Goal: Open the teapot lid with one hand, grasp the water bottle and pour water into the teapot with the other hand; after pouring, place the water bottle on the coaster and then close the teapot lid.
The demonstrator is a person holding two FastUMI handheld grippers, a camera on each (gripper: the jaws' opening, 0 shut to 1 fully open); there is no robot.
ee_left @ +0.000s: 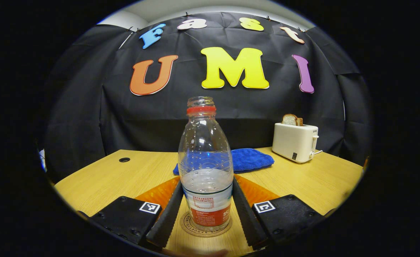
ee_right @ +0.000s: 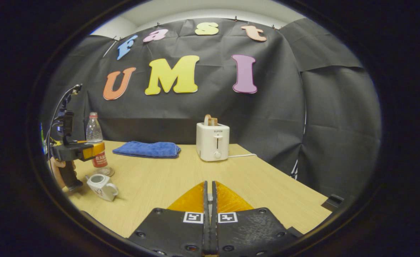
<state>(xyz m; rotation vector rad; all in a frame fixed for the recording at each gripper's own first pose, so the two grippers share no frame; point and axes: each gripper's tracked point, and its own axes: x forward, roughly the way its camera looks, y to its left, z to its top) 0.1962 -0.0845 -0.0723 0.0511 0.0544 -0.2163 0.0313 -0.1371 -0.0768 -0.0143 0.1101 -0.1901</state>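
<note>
In the left gripper view, we see the water bottle [ee_left: 205, 167] standing upright on the round coaster [ee_left: 206, 225] on the wooden table [ee_left: 124, 175]. The bottle carries no cap, has a red neck ring, and is partly filled. The left gripper [ee_left: 206, 210] has one finger on each side of the bottle's lower body; both fingers lie against the bottle wall, though we cannot tell how firmly they press.

In the right gripper view, we see the same bottle [ee_right: 95, 142] at the far left of the table [ee_right: 181, 178], with the left gripper [ee_right: 75, 151] at its side and a hand [ee_right: 60, 170] on that gripper's handle. The white teapot [ee_right: 101, 186] stands just in front of the bottle, nearer the table edge, lid off. We cannot locate the lid.

The right gripper [ee_right: 210, 192] is closed, fingers together with nothing between them, hovering over the table well apart from the teapot.

Farther back lie a folded blue cloth [ee_right: 147, 149] and a white toaster [ee_right: 212, 141] holding bread.
</note>
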